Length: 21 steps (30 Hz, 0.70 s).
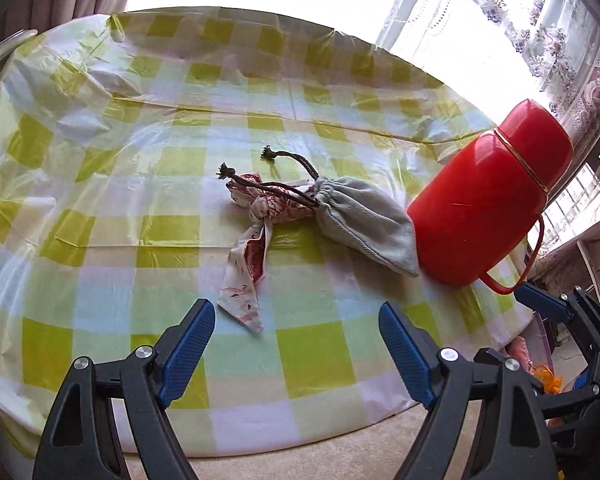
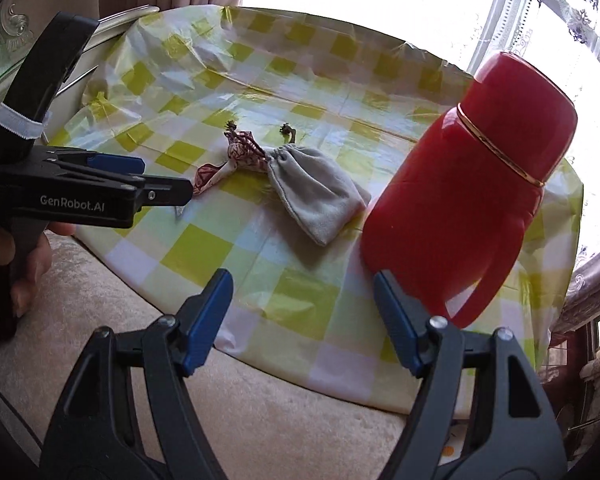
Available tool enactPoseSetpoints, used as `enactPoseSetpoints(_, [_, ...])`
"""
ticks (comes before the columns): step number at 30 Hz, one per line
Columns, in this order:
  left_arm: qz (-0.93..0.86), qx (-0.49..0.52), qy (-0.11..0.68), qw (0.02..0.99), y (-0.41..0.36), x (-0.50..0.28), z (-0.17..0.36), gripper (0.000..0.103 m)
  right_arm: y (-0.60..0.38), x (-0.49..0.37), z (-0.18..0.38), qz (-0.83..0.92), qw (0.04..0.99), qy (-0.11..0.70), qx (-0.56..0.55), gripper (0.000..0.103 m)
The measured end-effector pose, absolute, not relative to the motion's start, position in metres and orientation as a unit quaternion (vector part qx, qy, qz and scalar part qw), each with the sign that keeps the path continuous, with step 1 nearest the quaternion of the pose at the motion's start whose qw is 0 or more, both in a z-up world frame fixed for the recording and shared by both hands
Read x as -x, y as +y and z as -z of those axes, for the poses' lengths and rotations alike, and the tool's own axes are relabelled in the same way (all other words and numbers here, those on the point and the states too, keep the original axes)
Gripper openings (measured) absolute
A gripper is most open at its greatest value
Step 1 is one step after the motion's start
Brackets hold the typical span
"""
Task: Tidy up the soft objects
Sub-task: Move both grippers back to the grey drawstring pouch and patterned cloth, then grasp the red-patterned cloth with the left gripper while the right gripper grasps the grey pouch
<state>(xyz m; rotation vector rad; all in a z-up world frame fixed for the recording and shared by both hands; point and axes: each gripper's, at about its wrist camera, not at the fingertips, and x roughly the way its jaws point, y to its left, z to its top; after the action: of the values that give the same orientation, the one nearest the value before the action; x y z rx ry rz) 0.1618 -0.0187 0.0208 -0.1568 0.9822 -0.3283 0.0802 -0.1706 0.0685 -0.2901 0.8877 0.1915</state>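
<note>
Ahead of my left tongs, a little beyond the tips, lies the grey drawstring pouch on the checked desk, with a red-and-white patterned cloth spilling out of its cinched mouth toward me and the dark cords trailing off on the far side. My main worry is the red flask standing just right of the pouch, with the pouch's closed end resting against or right beside its base: if I tug the pouch sideways or swing in carelessly, I judge the flask could tip or slide. It stands directly in front of my right tongs, near the right-hand finger, so a clumsy approach from that side might knock it. The loose cloth could also slip out entirely if I lift by the pouch alone. Both pairs of tongs stand wide apart, holding and touching nothing, short of the pouch.
</note>
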Motion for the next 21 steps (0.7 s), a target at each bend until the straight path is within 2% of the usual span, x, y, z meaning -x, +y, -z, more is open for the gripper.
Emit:
enactPoseSetpoints(2, [0.159,0.078,0.473,0.863,-0.014,-0.174,-0.015,0.085,-0.158,-0.091,-0.063,-0.087,0.889,0.42,0.159,0.075])
enactPoseSetpoints(4, [0.159,0.073,0.477,0.861,-0.011,-0.185,-0.01,0.079,-0.146,-0.102,-0.058,-0.088,0.891,0.408,0.178,0.076])
enactPoseSetpoints(7, [0.168,0.071,0.477,0.86,-0.008,-0.202,-0.005,0.077,-0.131,-0.117,-0.048,-0.082,0.89,0.394,0.215,0.076])
enactPoseSetpoints(21, [0.18,0.054,0.488,0.853,-0.009,-0.267,0.027,0.077,-0.1,-0.187,-0.003,-0.084,0.864,0.398,0.298,0.08])
